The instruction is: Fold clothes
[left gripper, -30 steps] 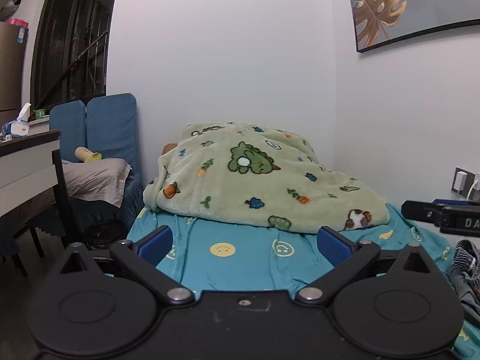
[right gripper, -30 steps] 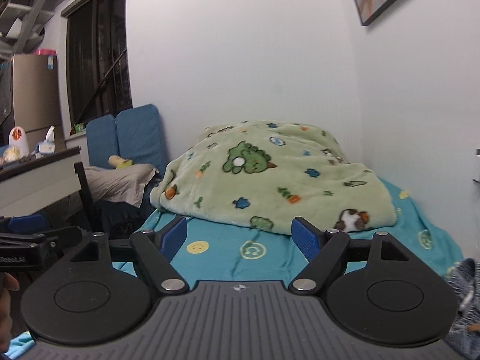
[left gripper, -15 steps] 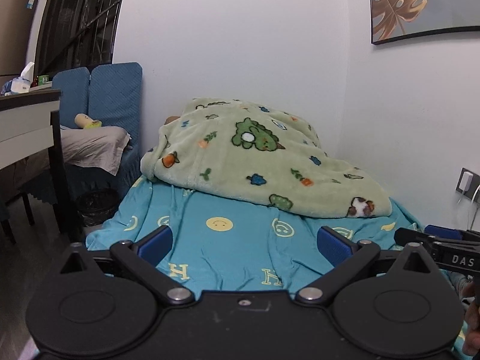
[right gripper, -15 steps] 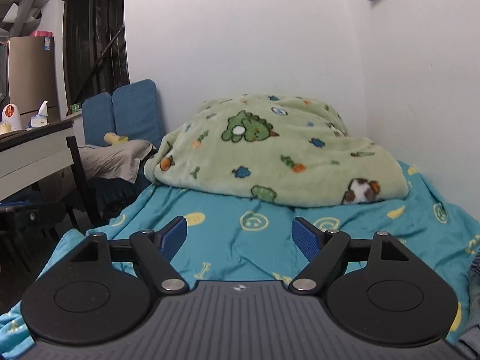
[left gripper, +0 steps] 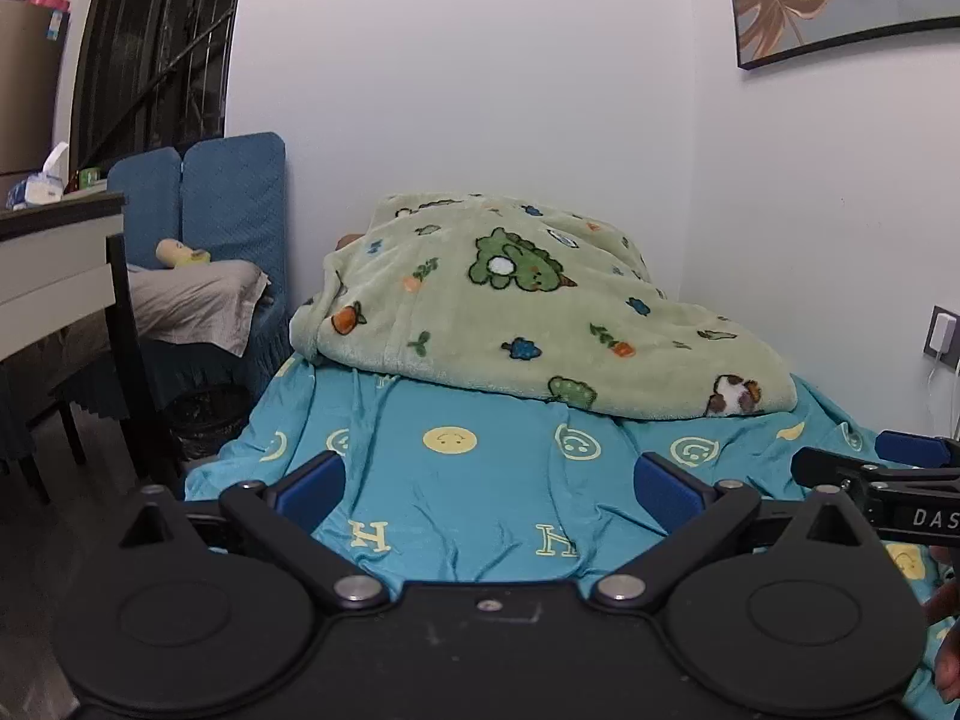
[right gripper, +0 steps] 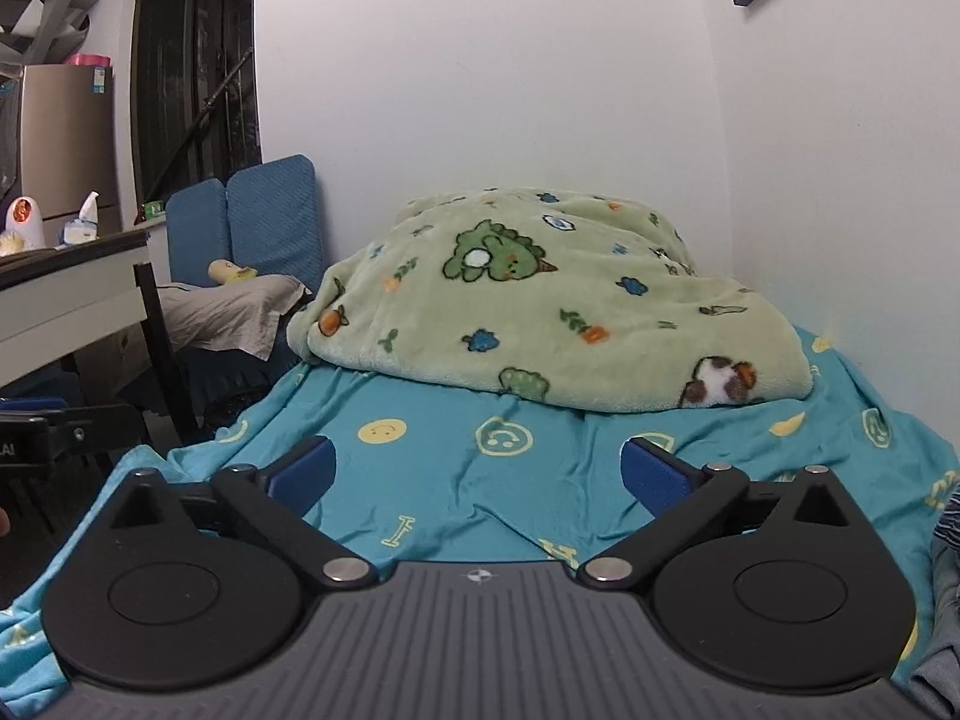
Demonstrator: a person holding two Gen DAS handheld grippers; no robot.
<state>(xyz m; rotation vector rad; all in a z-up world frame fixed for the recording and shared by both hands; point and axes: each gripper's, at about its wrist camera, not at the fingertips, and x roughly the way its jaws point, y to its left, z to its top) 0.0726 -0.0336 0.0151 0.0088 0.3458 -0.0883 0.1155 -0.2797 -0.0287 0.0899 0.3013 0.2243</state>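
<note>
My left gripper [left gripper: 489, 483] is open over a teal bedsheet [left gripper: 456, 504] printed with smiley faces, and nothing lies between its blue pads. My right gripper [right gripper: 478, 471] hangs low over the same sheet [right gripper: 540, 480]. Its jaws are opening, with only sheet showing between them. A bunched garment [right gripper: 945, 576] of dark blue-grey cloth lies at the right edge of the right wrist view, apart from both grippers. In the left wrist view the right gripper's fingers [left gripper: 840, 471] show at the right edge, beside part of a hand [left gripper: 948, 630].
A heaped green blanket with cartoon animals [left gripper: 528, 312] fills the far end of the bed against the white wall. To the left stand a desk [left gripper: 54, 264], a blue chair with grey cloth [left gripper: 204, 294] and a dark bin [left gripper: 210, 414]. A wall socket [left gripper: 942, 336] is at right.
Both cameras have sunk toward the bed, so more of the teal sheet shows. The right gripper's jaws stand a little wider apart than before. The left jaws are unchanged.
</note>
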